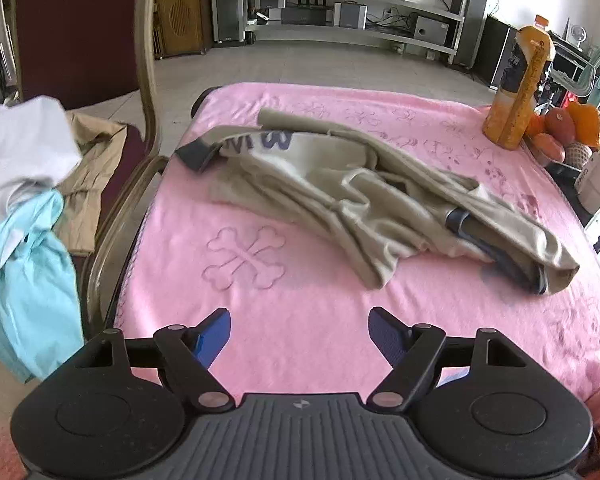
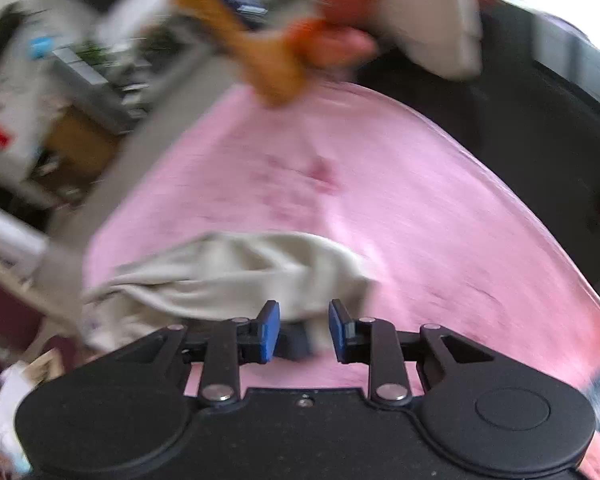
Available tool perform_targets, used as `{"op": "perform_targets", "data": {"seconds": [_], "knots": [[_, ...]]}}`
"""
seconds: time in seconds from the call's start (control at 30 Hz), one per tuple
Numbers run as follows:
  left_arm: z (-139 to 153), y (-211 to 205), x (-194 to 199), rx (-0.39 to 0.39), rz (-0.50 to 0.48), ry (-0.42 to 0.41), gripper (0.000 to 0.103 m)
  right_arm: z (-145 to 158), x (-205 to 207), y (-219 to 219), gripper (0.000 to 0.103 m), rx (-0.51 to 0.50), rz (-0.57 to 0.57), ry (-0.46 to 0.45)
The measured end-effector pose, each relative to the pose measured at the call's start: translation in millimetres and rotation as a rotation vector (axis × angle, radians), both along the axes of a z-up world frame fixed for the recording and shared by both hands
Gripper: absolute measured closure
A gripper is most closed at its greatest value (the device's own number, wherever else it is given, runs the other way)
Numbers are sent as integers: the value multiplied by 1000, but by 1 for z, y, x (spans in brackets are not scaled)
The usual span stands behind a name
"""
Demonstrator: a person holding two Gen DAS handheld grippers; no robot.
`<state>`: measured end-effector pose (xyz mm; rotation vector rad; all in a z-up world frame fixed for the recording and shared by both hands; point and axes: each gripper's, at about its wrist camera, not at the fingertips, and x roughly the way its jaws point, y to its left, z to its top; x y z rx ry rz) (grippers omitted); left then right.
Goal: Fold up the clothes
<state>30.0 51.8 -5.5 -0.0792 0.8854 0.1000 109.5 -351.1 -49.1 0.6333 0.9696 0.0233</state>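
Only the left hand-held gripper [image 1: 299, 334], wide and empty, shows the crumpled beige garment [image 1: 364, 196] whole.

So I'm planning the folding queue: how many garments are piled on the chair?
3 show: a white one on top, a light blue one hanging in front, a tan one beside them. More may lie underneath.

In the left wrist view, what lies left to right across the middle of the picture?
Pile of white and turquoise clothes → tan garment on the chair → beige garment on the pink blanket → orange bottle → fruit.
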Motion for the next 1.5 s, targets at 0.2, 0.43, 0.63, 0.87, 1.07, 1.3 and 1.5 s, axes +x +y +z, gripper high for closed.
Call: {"op": "perform_targets", "data": {"seconds": [0.2, 0.43, 0.63, 0.87, 1.07, 1.3, 1.5], "knots": [[28, -11, 29, 11, 31, -102, 27, 54, 21, 59, 58, 13, 243, -296], [8, -21, 81, 84, 26, -114, 48, 15, 67, 101, 54, -49, 426, -305], [-27, -3, 117, 3, 48, -34, 47, -18, 89, 146, 52, -182, 607, -290], [-52, 21, 127, -73, 79, -9, 45, -43, 115, 188, 103, -393, 599, -302], [-55, 22, 128, -110, 73, 7, 45, -24, 145, 93, 98, -358, 69, -272], [-55, 17, 124, -113, 70, 12, 41, -29, 121, 166, 59, -183, 585, -312], [-57, 15, 128, -121, 49, 11, 41, -52, 124, 210, 65, -306, 719, -293]]}}
